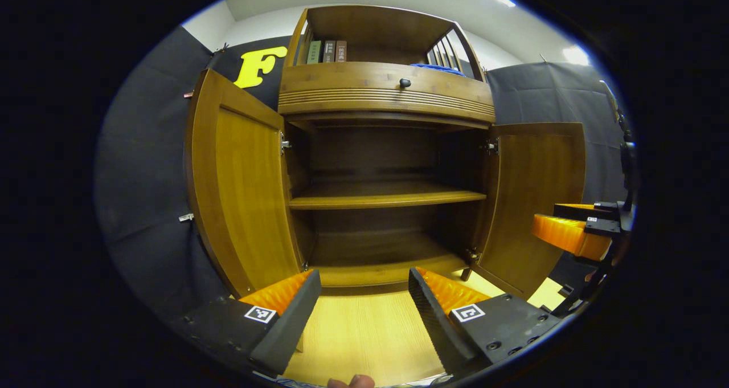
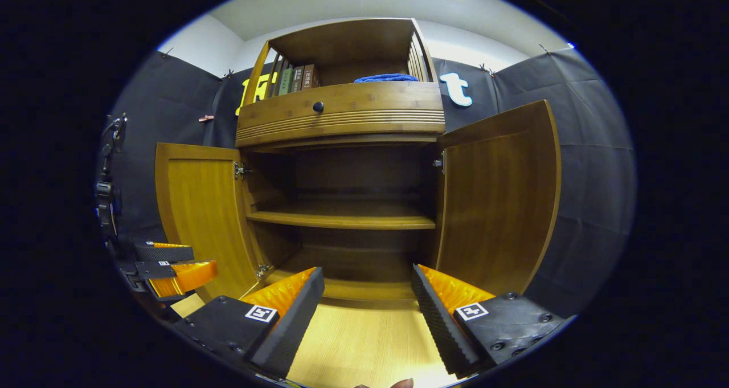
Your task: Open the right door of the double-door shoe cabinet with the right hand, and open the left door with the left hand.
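Looking done | shoe cabinet [image 1: 387, 92]: left door [image 1: 245, 188] and right door [image 2: 495, 200] swung wide, exposing shelves | left gripper [image 1: 364, 297], right gripper [image 2: 367, 297] spread, empty, out front

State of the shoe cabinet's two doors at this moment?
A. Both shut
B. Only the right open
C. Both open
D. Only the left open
C: the left door and right door both stand swung outward, exposing the bare inner shelf.
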Demonstrator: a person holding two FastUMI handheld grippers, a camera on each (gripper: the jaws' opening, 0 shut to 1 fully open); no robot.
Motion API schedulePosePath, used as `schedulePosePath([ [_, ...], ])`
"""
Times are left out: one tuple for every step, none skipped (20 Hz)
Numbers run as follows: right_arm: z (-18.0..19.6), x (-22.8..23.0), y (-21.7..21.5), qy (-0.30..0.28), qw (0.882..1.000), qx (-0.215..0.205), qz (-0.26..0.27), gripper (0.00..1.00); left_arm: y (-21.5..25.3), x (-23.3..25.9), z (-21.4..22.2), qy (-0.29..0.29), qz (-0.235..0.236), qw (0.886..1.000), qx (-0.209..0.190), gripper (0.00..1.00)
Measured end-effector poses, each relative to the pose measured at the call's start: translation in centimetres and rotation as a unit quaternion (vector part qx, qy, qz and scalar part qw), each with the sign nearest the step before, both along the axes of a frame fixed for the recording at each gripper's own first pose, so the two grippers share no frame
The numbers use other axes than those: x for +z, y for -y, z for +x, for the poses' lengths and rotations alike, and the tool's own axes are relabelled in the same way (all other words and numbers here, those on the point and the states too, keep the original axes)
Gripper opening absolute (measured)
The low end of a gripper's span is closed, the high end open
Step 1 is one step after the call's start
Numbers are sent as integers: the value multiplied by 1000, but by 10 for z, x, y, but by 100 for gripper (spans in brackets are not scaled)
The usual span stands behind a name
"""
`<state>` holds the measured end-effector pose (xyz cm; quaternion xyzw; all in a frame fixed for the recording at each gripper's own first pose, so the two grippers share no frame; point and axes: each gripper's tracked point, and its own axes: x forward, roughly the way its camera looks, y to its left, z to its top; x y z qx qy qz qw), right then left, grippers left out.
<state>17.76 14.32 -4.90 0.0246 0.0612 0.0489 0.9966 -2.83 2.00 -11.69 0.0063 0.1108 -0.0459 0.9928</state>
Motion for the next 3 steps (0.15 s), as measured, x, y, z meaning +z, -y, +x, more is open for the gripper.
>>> schedulePosePath([
  [-1, 1, -1, 1, 1000, 0, 1, 98, 0, 0, -1, 0, 0, 1000, 1, 96],
  [-1, 2, 0, 1, 1000, -1, 1, 98, 0, 0, -2, 0, 0, 1000, 1, 96],
  [-2, 1, 1, 1, 1000, -2, 0, 98, 0, -1, -2, 0, -1, 1000, 1, 96],
])
